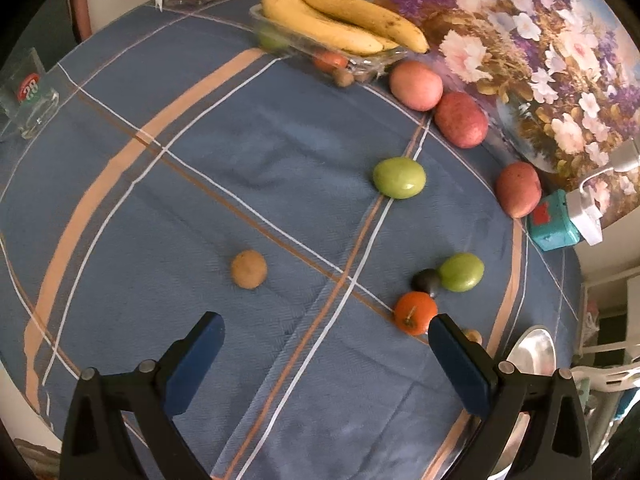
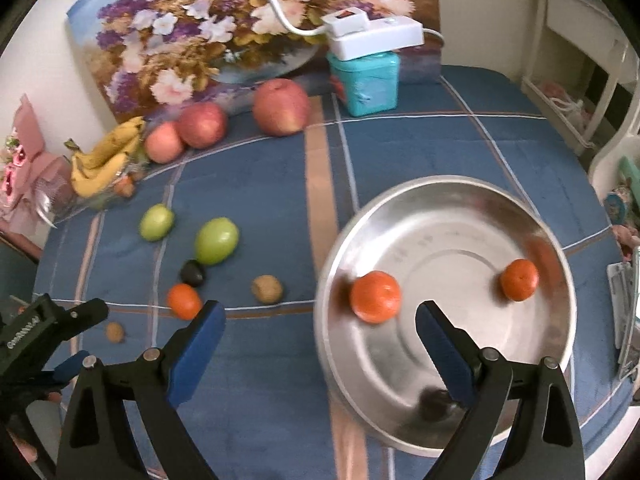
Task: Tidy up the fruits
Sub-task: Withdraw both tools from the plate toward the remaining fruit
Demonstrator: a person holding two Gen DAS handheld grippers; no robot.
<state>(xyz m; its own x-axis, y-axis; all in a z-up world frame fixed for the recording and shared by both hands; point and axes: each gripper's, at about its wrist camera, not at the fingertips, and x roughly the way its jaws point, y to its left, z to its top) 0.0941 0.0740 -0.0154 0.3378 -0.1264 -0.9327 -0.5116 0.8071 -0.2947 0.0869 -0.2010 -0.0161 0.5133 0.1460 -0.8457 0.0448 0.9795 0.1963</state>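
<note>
Right gripper [image 2: 320,316] spread wide with nothing between its blue pads, hanging over the near rim of the steel bowl [image 2: 452,188] on the blue plaid table [image 2: 400,140]. Inside the bowl: one tangerine [image 2: 375,297] near the left wall, a second tangerine [image 2: 519,279] toward the right wall, well apart from the first; something small and dark at the bowl's near edge, partly behind the right pad, too blurred to name.

Left gripper [image 1: 326,334] also spread wide and empty, tilted down over bare cloth. Just beyond its right pad, a loose tangerine [image 1: 415,312] on the table, touching or nearly touching a dark plum-like fruit [image 1: 427,280], which sits against a green fruit [image 1: 461,271]. A small brown nut [image 1: 473,335] peeking out behind the right pad. A round brown fruit [image 1: 248,269] lying alone to the left, well apart from the rest. Another green fruit [image 1: 399,177] farther out near the middle of the cloth.

Along the far edge, three red apples [image 1: 460,119] in a loose row before a flower painting [image 1: 520,40]. Bananas [image 1: 340,16] piled on a glass dish [image 1: 372,60] holding more small fruit. A teal box [image 1: 554,220] beside the nearest apple, with a white lamp base on top
</note>
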